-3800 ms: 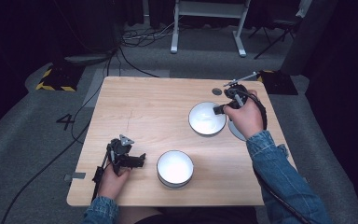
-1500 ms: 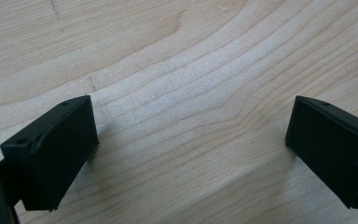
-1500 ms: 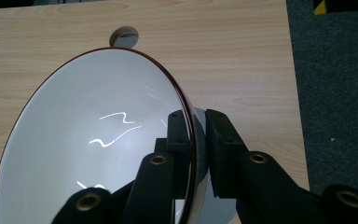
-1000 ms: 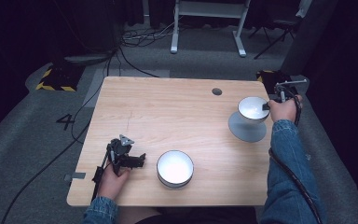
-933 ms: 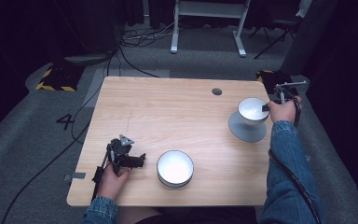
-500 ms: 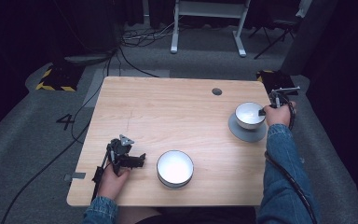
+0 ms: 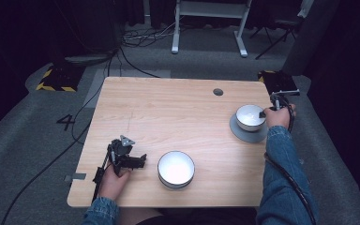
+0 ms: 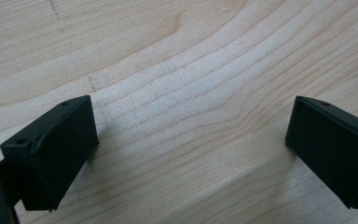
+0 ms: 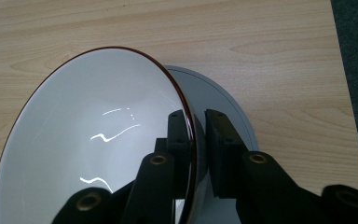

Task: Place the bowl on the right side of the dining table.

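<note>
Here our right hand-held gripper [image 9: 196, 154] pinches the bowl [image 9: 98, 140] by its rim over the plate [image 9: 223, 112]; it looks stiff, slippery, fragile; the left hand-held gripper [image 8: 191, 154] gapes wide.

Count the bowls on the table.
2. One bowl sits near the front edge, right of the left gripper. The other bowl is on a grey plate at the right edge, its rim clamped by the right gripper.
</note>
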The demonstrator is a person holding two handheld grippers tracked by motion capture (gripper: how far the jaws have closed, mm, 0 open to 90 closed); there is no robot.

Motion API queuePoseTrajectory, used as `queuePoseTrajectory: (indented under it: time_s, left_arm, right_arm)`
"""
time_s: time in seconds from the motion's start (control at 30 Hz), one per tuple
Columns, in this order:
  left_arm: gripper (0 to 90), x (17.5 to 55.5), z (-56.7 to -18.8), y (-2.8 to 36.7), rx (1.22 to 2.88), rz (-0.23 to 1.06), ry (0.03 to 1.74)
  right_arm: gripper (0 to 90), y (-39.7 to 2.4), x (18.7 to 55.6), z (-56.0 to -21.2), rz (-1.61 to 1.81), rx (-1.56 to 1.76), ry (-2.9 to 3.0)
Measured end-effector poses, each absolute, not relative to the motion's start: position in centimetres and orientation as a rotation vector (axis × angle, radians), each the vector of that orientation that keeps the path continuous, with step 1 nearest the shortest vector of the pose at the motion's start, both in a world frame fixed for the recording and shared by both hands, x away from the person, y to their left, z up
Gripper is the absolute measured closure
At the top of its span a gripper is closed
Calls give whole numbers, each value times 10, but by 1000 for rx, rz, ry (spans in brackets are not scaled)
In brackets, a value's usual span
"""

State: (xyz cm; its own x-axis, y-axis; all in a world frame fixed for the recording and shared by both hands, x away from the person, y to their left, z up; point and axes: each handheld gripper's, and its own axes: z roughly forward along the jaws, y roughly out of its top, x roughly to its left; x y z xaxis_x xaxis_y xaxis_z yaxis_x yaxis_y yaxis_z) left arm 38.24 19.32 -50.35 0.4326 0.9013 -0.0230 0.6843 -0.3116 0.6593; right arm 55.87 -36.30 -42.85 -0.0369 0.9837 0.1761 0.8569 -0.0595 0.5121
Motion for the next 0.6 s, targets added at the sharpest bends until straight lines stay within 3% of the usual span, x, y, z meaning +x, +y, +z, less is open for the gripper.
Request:
queuePoseTrajectory:
  time_s: [0.6]
  left_arm:
    - [23,382,-504,193,2090,470,1328]
  right_arm:
    - [813,-377,551,-439,818,2041,1947]
